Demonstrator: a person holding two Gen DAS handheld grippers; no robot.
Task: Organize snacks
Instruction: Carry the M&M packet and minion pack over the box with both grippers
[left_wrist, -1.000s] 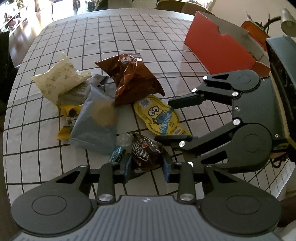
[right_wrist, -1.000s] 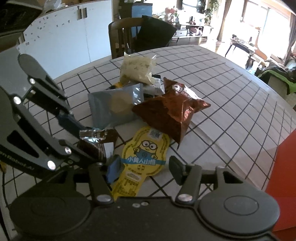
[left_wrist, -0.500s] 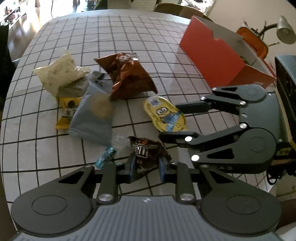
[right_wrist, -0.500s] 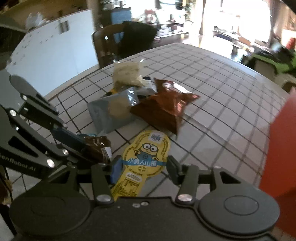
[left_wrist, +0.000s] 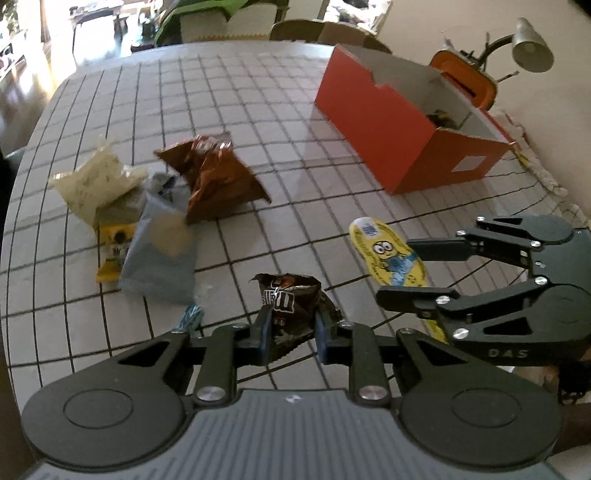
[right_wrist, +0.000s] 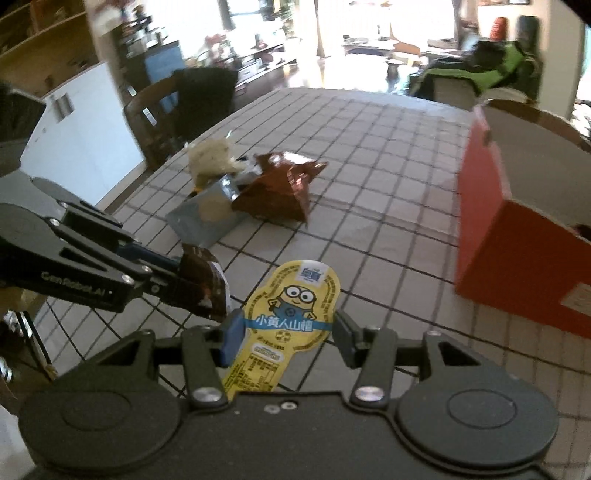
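My left gripper (left_wrist: 290, 328) is shut on a dark brown M&M's packet (left_wrist: 291, 304) and holds it above the table; it also shows in the right wrist view (right_wrist: 205, 282). My right gripper (right_wrist: 287, 334) holds a yellow Minions packet (right_wrist: 295, 314) between its pads, lifted off the table; the packet also shows in the left wrist view (left_wrist: 388, 254). An open red box (left_wrist: 402, 125) stands at the far right of the table, also in the right wrist view (right_wrist: 517, 229).
A pile of snacks lies on the checked tablecloth: a brown crinkled bag (left_wrist: 218, 177), a grey-blue packet (left_wrist: 162, 251), a cream packet (left_wrist: 96, 181), a yellow packet (left_wrist: 112, 251) and a small teal candy (left_wrist: 190, 317). A lamp (left_wrist: 524, 48) stands behind the box.
Both grippers have lifted and swung right toward the red box, each carrying its packet. The Minions packet has left the table. The snack pile has stayed put.
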